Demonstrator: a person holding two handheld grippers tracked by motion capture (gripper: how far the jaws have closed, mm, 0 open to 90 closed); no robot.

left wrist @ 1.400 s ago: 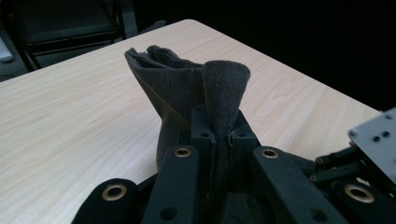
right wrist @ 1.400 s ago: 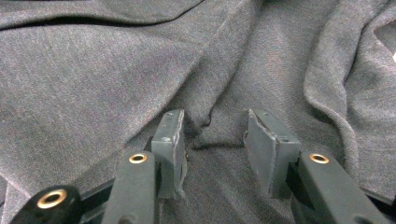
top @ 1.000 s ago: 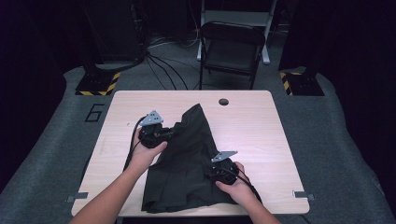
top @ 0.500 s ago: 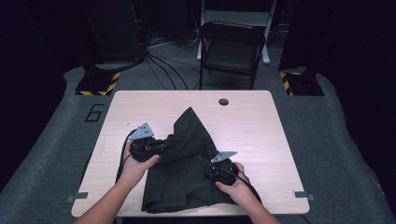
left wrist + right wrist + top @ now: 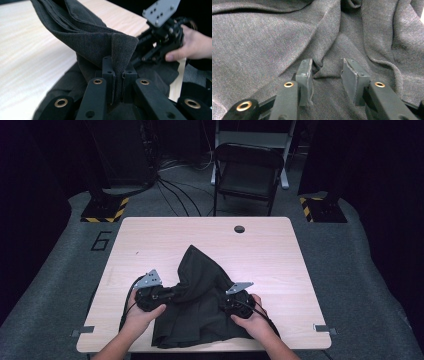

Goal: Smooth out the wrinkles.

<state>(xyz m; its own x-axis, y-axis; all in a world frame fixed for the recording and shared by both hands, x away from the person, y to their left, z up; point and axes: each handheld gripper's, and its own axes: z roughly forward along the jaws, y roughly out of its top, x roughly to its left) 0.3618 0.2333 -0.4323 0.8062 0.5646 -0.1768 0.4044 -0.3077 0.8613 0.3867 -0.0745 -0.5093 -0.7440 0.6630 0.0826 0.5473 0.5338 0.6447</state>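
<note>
A dark grey garment (image 5: 197, 320) lies rumpled on the pale wooden table (image 5: 280, 250), its peak pointing toward the far side. My left gripper (image 5: 172, 294) is at the cloth's left edge and is shut on a folded edge of it; in the left gripper view the pads (image 5: 117, 75) pinch the fold (image 5: 95, 37), which rises above them. My right gripper (image 5: 225, 306) rests on the cloth's right part. In the right gripper view its jaws (image 5: 325, 72) stand apart with a small ridge of fabric (image 5: 274, 37) between the pads.
The table has a round cable hole (image 5: 239, 229) near its far edge. A folding chair (image 5: 247, 175) stands behind the table. Striped stand bases (image 5: 102, 210) sit on the floor at both far corners. The other hand's gripper (image 5: 162, 37) appears in the left gripper view.
My left gripper has moved toward the near edge and slightly left, sinking lower and dragging its fold of cloth along. The right hand has stayed put.
</note>
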